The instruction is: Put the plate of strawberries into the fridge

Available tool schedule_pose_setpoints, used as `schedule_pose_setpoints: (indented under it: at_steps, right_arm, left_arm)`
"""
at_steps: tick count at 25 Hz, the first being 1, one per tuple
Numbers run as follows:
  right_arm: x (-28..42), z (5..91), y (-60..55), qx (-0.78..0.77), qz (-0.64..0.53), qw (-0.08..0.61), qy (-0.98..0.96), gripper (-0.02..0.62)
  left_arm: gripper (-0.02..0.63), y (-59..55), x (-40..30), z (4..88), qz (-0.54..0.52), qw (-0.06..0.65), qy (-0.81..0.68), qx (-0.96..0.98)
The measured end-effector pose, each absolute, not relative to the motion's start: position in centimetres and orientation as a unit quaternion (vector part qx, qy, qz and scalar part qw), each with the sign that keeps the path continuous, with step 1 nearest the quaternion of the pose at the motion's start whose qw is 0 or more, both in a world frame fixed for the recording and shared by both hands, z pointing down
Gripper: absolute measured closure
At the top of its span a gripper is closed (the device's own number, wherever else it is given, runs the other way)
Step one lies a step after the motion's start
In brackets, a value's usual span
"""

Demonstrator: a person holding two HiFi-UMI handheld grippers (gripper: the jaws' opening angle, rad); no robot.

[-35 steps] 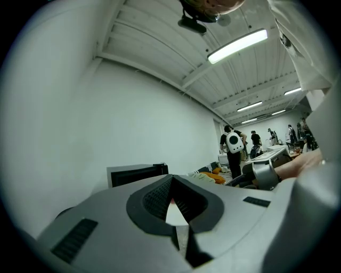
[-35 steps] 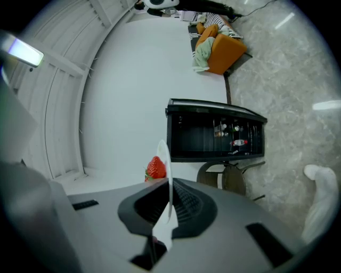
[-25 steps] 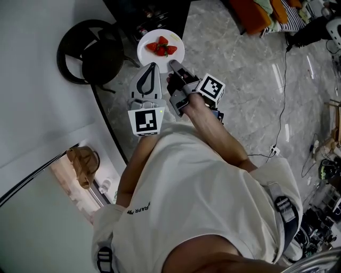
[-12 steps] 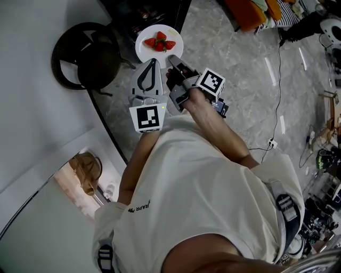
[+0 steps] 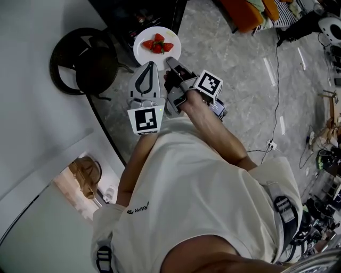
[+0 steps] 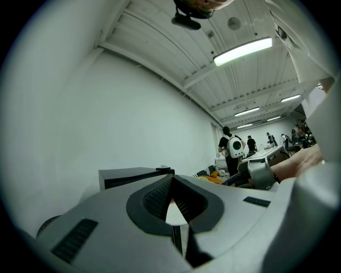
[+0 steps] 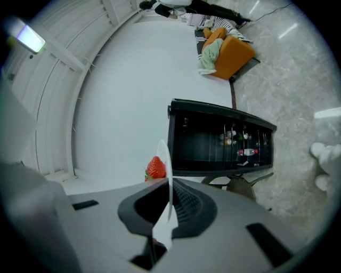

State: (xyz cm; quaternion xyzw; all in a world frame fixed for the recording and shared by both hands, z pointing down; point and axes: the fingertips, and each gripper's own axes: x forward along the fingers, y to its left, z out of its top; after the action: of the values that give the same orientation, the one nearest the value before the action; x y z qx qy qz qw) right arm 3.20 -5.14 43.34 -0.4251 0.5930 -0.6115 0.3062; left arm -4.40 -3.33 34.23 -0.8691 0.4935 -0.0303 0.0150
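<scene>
While our right gripper [image 5: 170, 64] is clamped on the rim of the plate [image 5: 160, 57] with the strawberries [image 5: 156, 44], we hold it in the air just before the dark fridge [image 7: 218, 141]. Our left gripper [image 5: 149, 66] has its jaws together on nothing. We judge the carrying nearly done; setting the plate inside is left.

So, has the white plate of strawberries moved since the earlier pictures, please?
Yes, slightly: the white plate of strawberries, held by the right hand-held gripper, has shifted up the head view, away from the round black stool toward the black cabinet.
</scene>
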Motion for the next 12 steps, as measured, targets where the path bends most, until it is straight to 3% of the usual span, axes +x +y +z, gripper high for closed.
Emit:
schedule_pose_setpoints:
  at_steps: [12]
  right_arm:
    - [3.2,45.3,-5.9,-0.388,-0.633,0.306,0.596,0.575]
  left_arm:
    - [0.606,-3.5,-3.6,35.7,-0.032,0.009,0.519,-0.854]
